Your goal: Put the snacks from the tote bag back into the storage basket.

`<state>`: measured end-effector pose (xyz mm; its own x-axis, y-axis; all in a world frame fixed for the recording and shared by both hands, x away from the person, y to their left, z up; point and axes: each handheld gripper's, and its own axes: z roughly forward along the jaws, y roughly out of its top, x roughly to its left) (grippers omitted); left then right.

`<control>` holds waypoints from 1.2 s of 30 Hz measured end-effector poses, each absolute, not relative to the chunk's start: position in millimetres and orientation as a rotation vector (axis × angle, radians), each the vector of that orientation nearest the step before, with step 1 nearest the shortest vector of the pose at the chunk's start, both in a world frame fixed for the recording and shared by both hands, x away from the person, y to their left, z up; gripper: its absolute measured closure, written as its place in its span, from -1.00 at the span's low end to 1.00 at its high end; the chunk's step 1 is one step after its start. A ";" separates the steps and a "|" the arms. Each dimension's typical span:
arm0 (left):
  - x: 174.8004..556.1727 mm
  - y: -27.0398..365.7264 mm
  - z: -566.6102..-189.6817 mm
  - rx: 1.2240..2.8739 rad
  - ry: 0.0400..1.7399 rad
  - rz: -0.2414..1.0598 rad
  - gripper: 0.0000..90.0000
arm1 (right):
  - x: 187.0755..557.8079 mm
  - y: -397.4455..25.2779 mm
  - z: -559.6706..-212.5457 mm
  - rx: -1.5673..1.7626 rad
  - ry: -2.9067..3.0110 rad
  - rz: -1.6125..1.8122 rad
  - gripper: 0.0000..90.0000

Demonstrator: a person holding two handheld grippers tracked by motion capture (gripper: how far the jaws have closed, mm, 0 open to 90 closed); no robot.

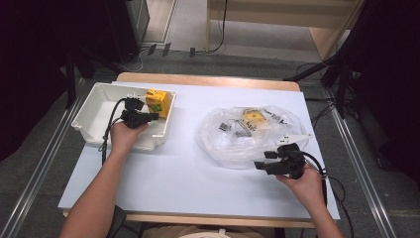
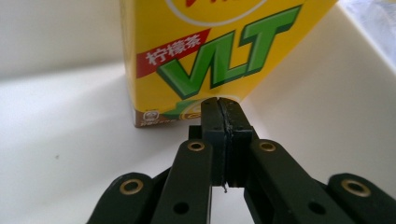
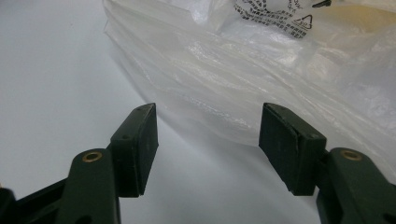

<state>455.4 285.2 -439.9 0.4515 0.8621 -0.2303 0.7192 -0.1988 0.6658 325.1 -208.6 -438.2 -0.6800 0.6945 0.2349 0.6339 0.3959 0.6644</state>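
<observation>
A yellow drink carton (image 1: 158, 101) with green "VLT" lettering (image 2: 210, 51) stands in the far right corner of a white bin (image 1: 94, 116). My left gripper (image 1: 154, 116) reaches into the bin, and its tips (image 2: 219, 105) sit right at the carton's lower edge. Its jaws are shut flat against each other with nothing between them. Over the table's right part my right gripper (image 1: 261, 159) is open with nothing between its jaws (image 3: 208, 135), just short of the near edge of a clear plastic bag (image 3: 261, 70). The bag (image 1: 233, 144) holds another yellow carton (image 1: 253, 118).
The white bin wall (image 2: 60, 32) rises behind and beside the carton. A white table top (image 1: 188, 173) lies between bin and bag. Small dark items (image 1: 225, 127) lie inside the bag. Black stands and cables (image 1: 341, 84) are on the floor at the right.
</observation>
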 end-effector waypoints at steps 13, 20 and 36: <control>450.1 285.4 -428.3 1.979 1.300 0.157 0.45 | 324.1 -210.7 -436.6 1.217 2.548 1.172 -0.15; 444.3 288.1 -419.3 1.975 1.278 0.118 0.12 | 324.1 -210.7 -436.6 1.217 2.549 1.171 -0.15; 426.9 279.7 -389.4 2.003 1.208 0.150 -0.01 | 323.8 -211.3 -436.3 1.217 2.551 1.178 -0.16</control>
